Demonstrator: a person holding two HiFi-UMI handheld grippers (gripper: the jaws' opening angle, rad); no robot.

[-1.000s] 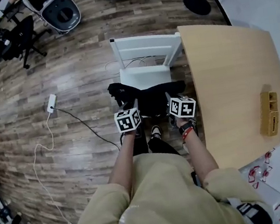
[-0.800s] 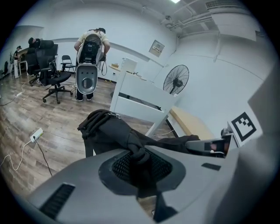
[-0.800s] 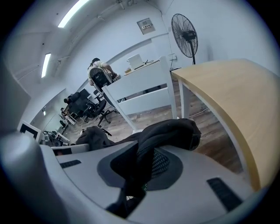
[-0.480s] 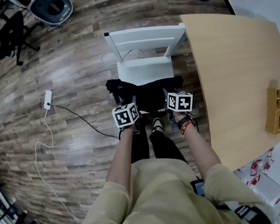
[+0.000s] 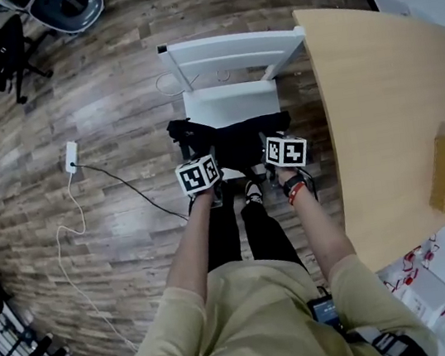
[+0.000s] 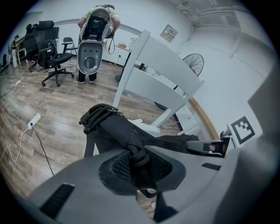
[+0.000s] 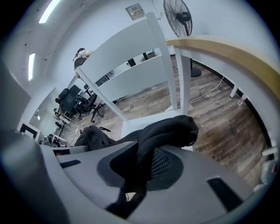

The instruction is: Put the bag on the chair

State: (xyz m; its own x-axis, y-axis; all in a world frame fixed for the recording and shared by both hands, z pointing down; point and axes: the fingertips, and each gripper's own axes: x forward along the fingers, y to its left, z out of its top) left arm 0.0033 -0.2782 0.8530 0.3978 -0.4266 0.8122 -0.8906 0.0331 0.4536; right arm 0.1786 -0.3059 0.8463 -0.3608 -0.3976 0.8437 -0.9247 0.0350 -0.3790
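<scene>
Black bag (image 5: 238, 141) hangs between your left gripper (image 6: 139, 164) and right gripper (image 7: 141, 168) over the white chair (image 5: 227, 101) seat, held at both ends so it lowers flat. Each gripper view shows jaws pinching bunched fabric. The head view hides that, and the bag may already touch the seat.

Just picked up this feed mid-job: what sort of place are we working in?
Probably an office or lab workroom: wood-plank floor, black swivel office chairs, a pedestal fan, and a light wooden table beside the white chair.
</scene>
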